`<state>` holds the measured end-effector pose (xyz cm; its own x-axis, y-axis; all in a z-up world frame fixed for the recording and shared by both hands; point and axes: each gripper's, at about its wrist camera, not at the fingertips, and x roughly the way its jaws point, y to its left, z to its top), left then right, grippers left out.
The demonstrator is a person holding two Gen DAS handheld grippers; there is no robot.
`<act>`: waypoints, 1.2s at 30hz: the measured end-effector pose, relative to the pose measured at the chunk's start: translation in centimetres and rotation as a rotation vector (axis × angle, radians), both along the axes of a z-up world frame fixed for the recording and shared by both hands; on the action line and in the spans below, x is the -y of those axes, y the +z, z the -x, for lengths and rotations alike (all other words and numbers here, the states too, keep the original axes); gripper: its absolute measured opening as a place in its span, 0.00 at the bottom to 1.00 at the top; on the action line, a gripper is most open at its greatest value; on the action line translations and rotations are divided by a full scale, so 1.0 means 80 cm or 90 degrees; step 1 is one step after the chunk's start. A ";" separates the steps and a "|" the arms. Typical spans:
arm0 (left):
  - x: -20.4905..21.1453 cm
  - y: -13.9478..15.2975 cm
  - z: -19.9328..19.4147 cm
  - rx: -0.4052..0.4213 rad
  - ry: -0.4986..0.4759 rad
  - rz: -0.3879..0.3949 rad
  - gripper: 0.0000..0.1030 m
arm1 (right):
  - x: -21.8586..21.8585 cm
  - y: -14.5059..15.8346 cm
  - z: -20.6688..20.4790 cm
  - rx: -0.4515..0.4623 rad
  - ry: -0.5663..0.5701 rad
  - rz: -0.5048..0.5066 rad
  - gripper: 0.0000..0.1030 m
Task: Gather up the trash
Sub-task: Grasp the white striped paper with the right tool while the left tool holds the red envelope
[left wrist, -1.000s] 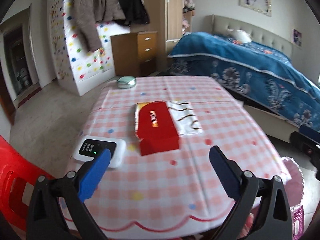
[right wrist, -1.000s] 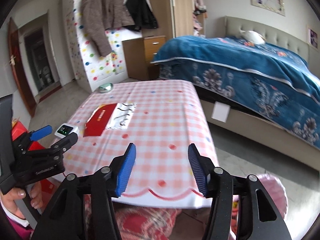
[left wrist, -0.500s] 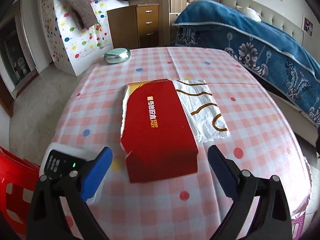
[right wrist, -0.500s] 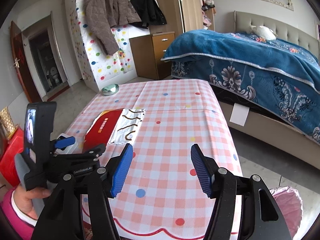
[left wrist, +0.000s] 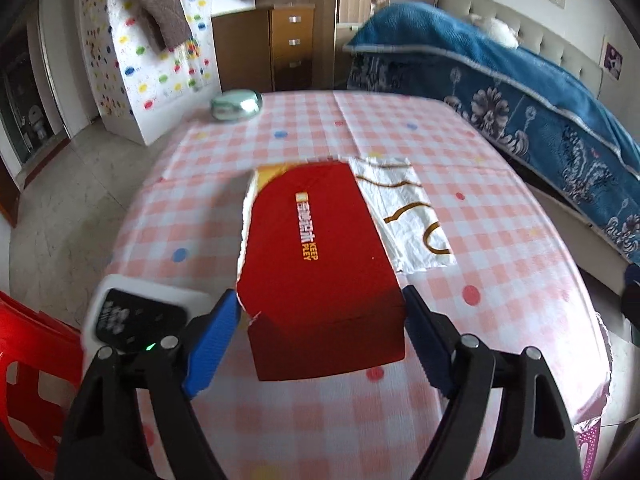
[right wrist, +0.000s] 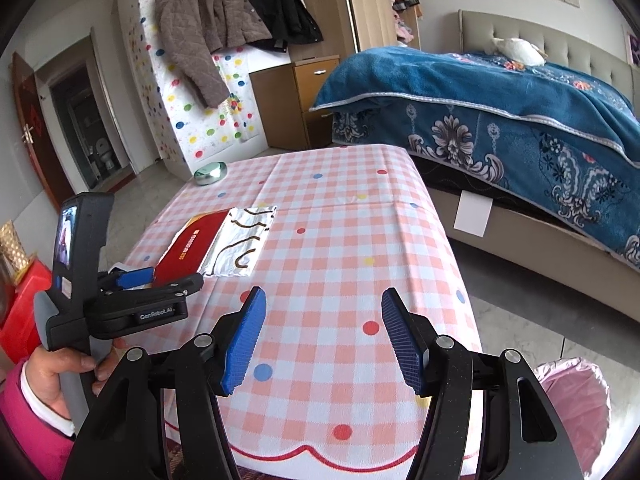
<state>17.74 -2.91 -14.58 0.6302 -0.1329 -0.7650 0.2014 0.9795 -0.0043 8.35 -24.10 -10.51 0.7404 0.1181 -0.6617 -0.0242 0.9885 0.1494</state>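
A flattened red box [left wrist: 320, 248] with yellow lettering lies on the pink checked table [left wrist: 500, 280], partly over a white foil wrapper [left wrist: 404, 216] marked with brown squiggles. My left gripper [left wrist: 320, 292] straddles the box's near end. Its jaws are closing, with the box between them and a small gap left on each side. From the right wrist view, the left gripper [right wrist: 168, 278] sits at the near end of the box [right wrist: 192, 244], with the wrapper [right wrist: 240, 244] beside it. My right gripper [right wrist: 324, 294] hovers open over the table's near edge, nothing between its pads.
A white device with a black panel and green light [left wrist: 136, 316] lies just left of the box. A green oval case [left wrist: 236, 106] sits at the table's far edge. A red stool [left wrist: 28, 368] stands at left, a pink-lined bin [right wrist: 568, 408] at right, and a blue-covered bed [right wrist: 500, 112] beyond.
My left gripper has come forward and down to the red box, and its jaws have narrowed around the near end. My right gripper has edged forward over the table.
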 end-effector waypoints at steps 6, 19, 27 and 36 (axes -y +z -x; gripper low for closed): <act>-0.033 0.040 0.051 0.080 0.026 0.035 0.76 | -0.024 0.002 -0.008 -0.006 0.032 0.013 0.59; -0.083 0.036 0.061 0.103 0.060 0.055 0.76 | -0.093 -0.030 -0.090 -0.068 0.083 0.038 0.46; -0.091 0.031 0.059 0.112 0.069 0.061 0.76 | -0.111 -0.062 -0.144 -0.124 0.067 0.053 0.36; -0.072 0.036 0.076 0.113 0.050 0.051 0.76 | -0.112 -0.061 -0.115 -0.099 0.088 0.061 0.02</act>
